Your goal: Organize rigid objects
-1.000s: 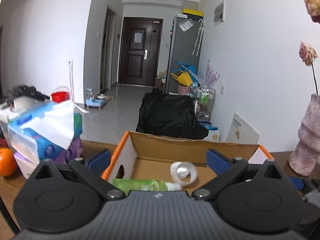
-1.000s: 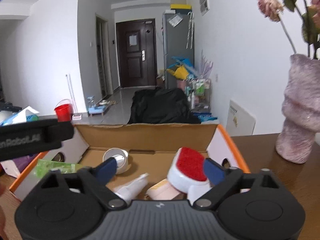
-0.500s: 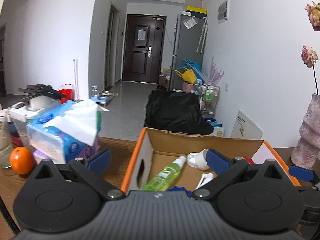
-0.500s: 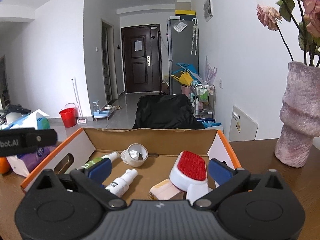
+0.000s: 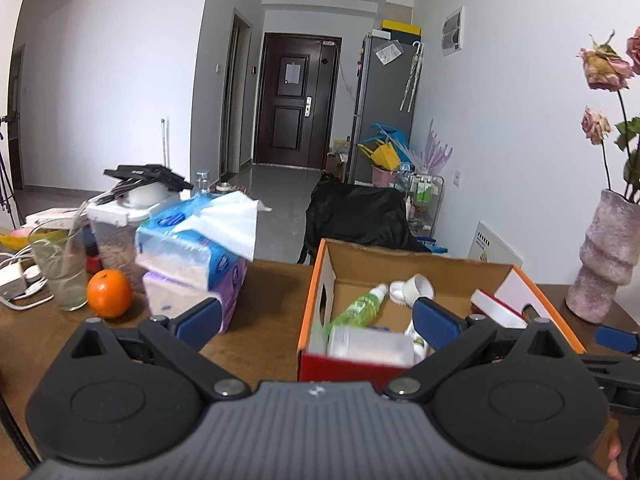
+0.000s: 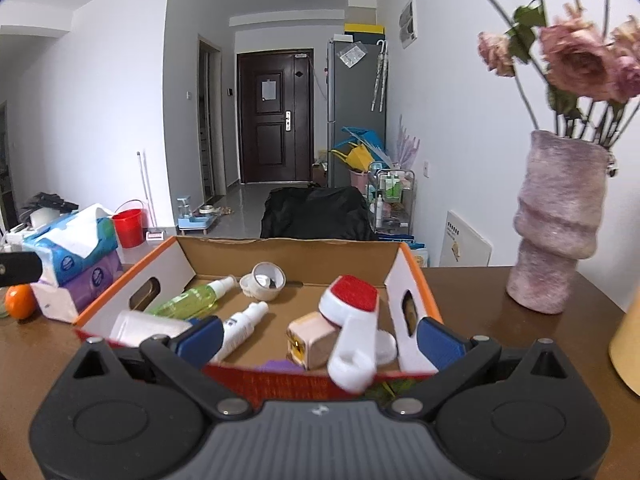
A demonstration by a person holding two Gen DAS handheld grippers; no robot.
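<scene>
No lettering is reading clearly in either view. Print is showing on the blue tissue packs point(image 6: 68, 256), the small white spray bottle point(image 6: 240, 330) in the cardboard box point(image 6: 288, 254), and the white board point(image 6: 466, 246) leaning against the wall, all too small or blurred.

An open cardboard box point(image 6: 288, 258) with orange edges stands just in front of the right tongs point(image 6: 320, 340), and all the objects lie inside it. A green spray bottle point(image 6: 192, 300) and a white spray bottle point(image 6: 240, 326) lie on their sides near the left finger, with a white translucent container point(image 6: 144, 326) beside them and a tape roll point(image 6: 264, 280) farther back. A white brush with a red pad point(image 6: 352, 312) leans over a beige block point(image 6: 310, 338) between the fingers.
</scene>
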